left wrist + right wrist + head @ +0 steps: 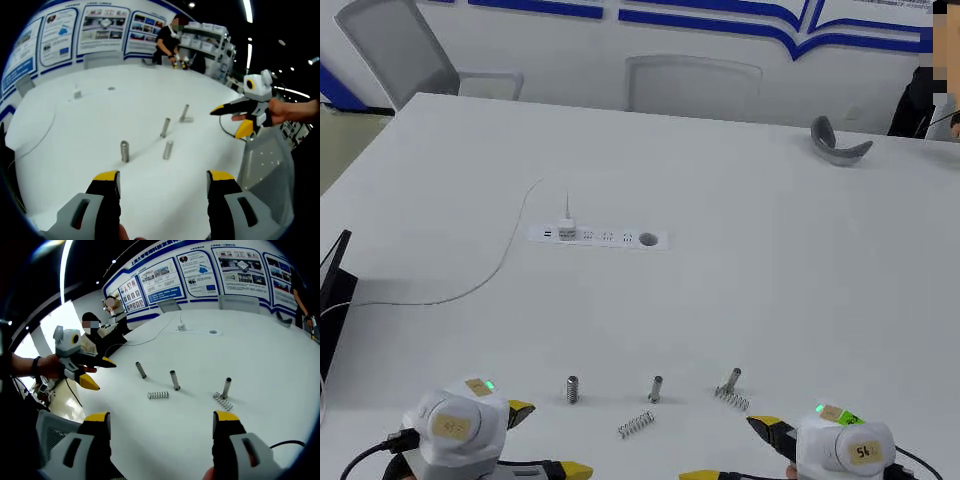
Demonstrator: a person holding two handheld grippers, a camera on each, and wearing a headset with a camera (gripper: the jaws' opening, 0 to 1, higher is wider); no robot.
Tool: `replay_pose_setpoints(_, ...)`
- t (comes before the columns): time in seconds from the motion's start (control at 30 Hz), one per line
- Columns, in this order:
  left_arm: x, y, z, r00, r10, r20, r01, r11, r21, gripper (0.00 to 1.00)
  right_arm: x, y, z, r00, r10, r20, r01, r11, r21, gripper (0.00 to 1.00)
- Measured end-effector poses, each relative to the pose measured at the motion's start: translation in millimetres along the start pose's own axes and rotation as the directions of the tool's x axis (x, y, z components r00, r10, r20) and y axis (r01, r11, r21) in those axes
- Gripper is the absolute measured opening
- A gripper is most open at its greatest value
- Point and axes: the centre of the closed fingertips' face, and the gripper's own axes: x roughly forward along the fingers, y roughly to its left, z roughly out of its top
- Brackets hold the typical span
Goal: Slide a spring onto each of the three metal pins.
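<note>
**Head view.** Row of three pins near the near edge of the table [740,300]. Left pin [572,389] ribbed with coils top to foot, bare metal hidden. Middle pin [655,388] bare. Right pin [731,379] seeming to lean, second spring [731,399] at its foot. Loose spring [636,424] flat between row and near edge. Left gripper [548,438] and right gripper [732,450] over that edge, cut off by the frame bottom, jaws wide apart, nothing held.

**Left gripper view.** Own jaws spread wide, empty. Left pin [124,150] closest. Loose spring [168,149] foreshortened, hard to tell from a pin. Middle pin [165,127] and right pin [185,112] beyond. Right gripper [229,121] in a hand [290,111], jaws apart.

**Right gripper view.** Own jaws parted wide, empty. Loose spring [158,395] apart from all pins. Second spring [221,401] just beside right pin [226,388], contact unclear. Left gripper [100,374] with jaws apart, nothing between them.
</note>
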Motion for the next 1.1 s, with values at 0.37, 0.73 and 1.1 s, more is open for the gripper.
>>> replay_pose_setpoints(0.37,23.2,-9.7,-4.4,0.9993,-0.029,-0.026,0.029,1.000,0.003,0.70,-8.5,-6.1,-10.9,0.9996,-0.012,-0.025,0.012,1.000,-0.013,0.86)
replay_pose_setpoints(0.73,49.5,-16.5,-3.2,0.9971,-0.054,-0.054,0.055,0.998,0.013,0.66,-12.1,-5.4,-18.8,0.9998,-0.014,-0.015,0.015,1.000,0.023,0.86)
replay_pose_setpoints(1.1,79.9,-20.5,-8.4,0.9933,-0.078,-0.086,0.079,0.997,0.007,0.56,-19.1,-10.7,-23.1,0.9998,-0.021,-0.008,0.021,0.998,0.051,0.84)
